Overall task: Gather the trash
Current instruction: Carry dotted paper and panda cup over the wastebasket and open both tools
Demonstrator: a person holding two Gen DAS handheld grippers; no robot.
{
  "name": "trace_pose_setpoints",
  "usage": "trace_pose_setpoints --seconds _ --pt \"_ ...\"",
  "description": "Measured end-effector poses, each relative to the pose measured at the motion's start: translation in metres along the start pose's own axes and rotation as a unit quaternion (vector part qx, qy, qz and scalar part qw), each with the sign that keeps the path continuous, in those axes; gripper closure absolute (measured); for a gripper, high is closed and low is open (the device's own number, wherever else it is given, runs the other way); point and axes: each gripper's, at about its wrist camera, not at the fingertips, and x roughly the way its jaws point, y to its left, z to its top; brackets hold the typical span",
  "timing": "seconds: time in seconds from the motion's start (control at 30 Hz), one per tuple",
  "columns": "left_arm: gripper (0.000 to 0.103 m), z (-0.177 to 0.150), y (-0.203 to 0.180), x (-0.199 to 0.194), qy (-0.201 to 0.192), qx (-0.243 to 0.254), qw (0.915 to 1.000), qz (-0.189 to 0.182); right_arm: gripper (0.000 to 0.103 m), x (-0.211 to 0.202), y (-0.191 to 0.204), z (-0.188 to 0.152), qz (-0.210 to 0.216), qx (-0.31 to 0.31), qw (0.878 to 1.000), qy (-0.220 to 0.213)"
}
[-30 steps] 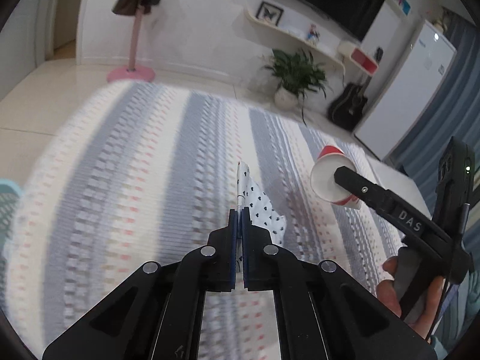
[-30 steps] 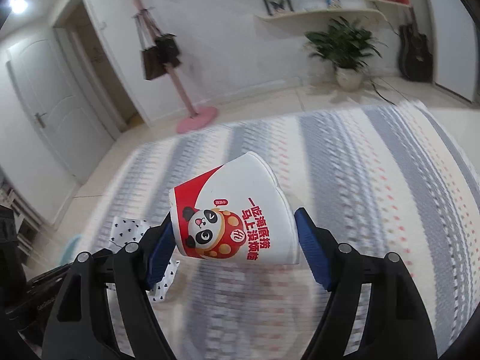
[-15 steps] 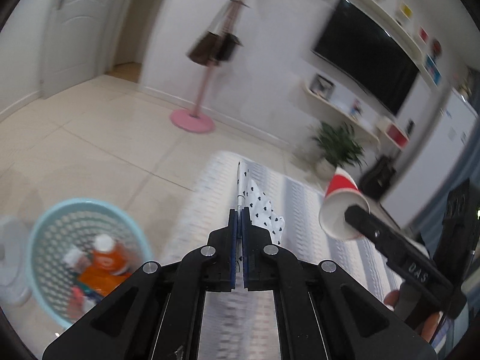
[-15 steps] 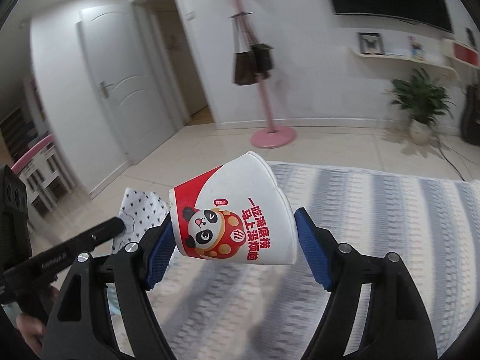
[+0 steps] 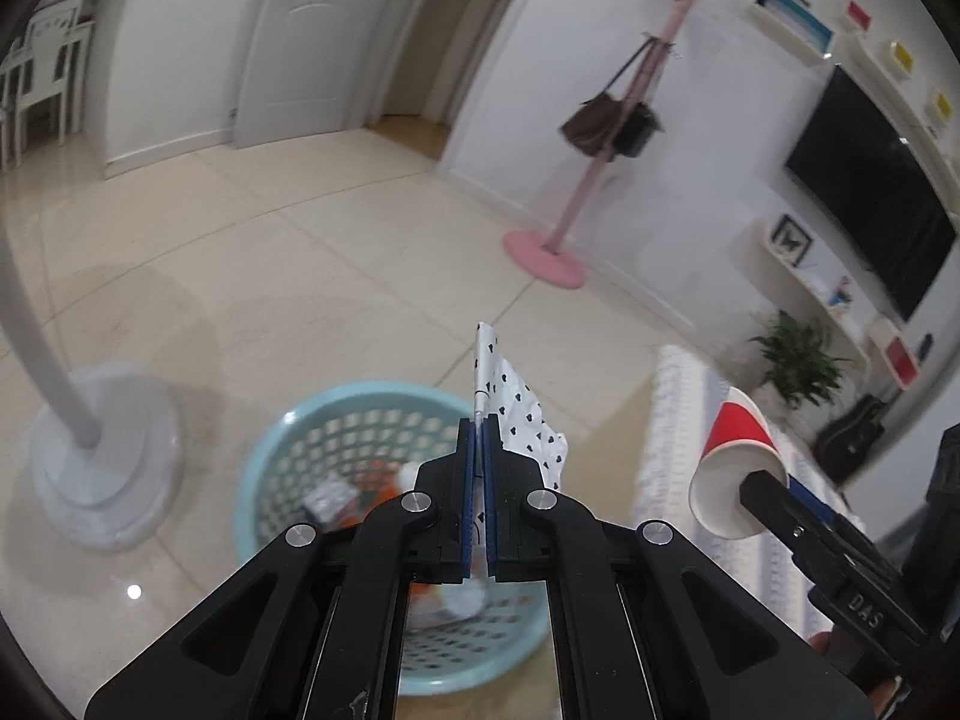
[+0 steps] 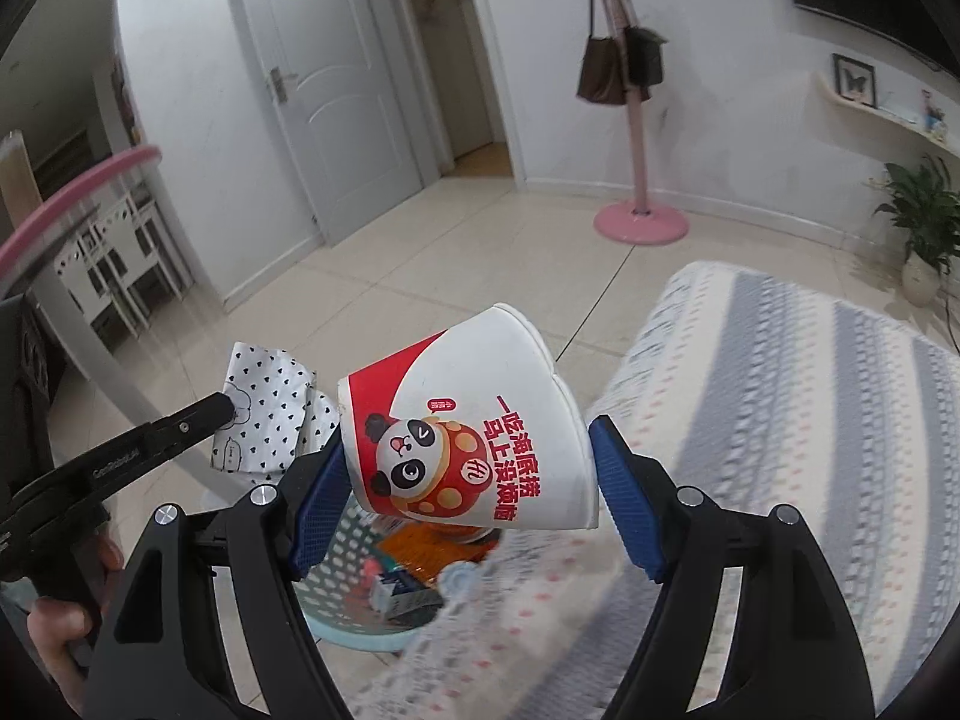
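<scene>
Fingers (image 5: pixel 465 492) of the left gripper (image 5: pixel 478 438) are pressed together on a white wrapper with small black hearts (image 5: pixel 516 414), which stands up out of the tips. Below them is a light blue basket (image 5: pixel 270 480) with holes in its wall, standing on the pale tiled floor (image 5: pixel 270 276). Inside it lie an orange packet and other small pieces of trash, partly hidden by the gripper.

Fingers (image 6: pixel 624 510) of the right gripper (image 6: pixel 468 480) are clamped on a paper cup (image 6: pixel 468 420), one blue pad on each side. This cup is white and red with a panda picture and lies sideways, its bottom toward the left gripper. Under it the same basket (image 6: pixel 336 540) shows, just beside the edge of a striped grey and white cover (image 6: pixel 780 408).

A person's hand (image 6: pixel 54 630) holds the handle of the left gripper (image 6: pixel 225 411). Near the basket stands a white round base with a curved pole (image 5: pixel 102 480). Farther away, by the wall, is a pink coat stand (image 6: pixel 639 180) with bags.
</scene>
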Motion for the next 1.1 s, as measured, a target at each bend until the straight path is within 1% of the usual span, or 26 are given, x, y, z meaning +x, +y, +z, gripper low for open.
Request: trace_pose_setpoints --seconds 0.07,0.17,0.3,0.47,0.53,0.6,0.63,0.67,0.87,1.1 --pt "0.102 0.001 0.012 0.004 0.007 -0.009 0.9999 0.007 0.031 0.014 0.011 -0.004 0.004 -0.004 1.000 0.012" --pt "0.102 0.000 0.027 0.009 0.013 -0.004 0.9993 0.034 0.030 0.034 0.026 -0.012 0.006 -0.011 0.999 0.033" --pt "0.102 -0.005 0.047 0.018 0.033 -0.007 0.9980 0.054 0.030 0.057 0.038 -0.021 0.001 -0.017 0.998 0.059" --pt "0.101 -0.007 0.066 0.025 0.053 -0.010 0.9967 0.061 0.030 0.077 0.044 -0.033 -0.004 -0.013 0.996 0.088" --pt "0.101 -0.007 0.070 0.027 0.062 -0.014 0.9965 0.054 0.030 0.081 0.047 -0.035 -0.004 -0.014 0.995 0.095" --pt "0.092 -0.007 0.072 0.026 0.063 -0.017 0.9965 0.053 0.029 0.084 0.047 -0.037 -0.005 -0.015 0.995 0.101" --pt "0.080 -0.008 0.073 0.026 0.064 -0.018 0.9964 0.053 0.029 0.084 0.047 -0.037 -0.005 -0.015 0.994 0.105" --pt "0.072 -0.007 0.074 0.025 0.062 -0.020 0.9965 0.052 0.028 0.085 0.047 -0.038 -0.005 -0.014 0.994 0.106" --pt "0.060 -0.004 0.069 0.016 0.048 -0.026 0.9979 0.035 0.028 0.074 0.041 -0.036 -0.007 -0.009 0.995 0.102" --pt "0.059 0.003 0.053 -0.002 0.022 -0.019 0.9994 0.017 0.028 0.051 0.035 -0.032 -0.006 -0.010 0.996 0.090"
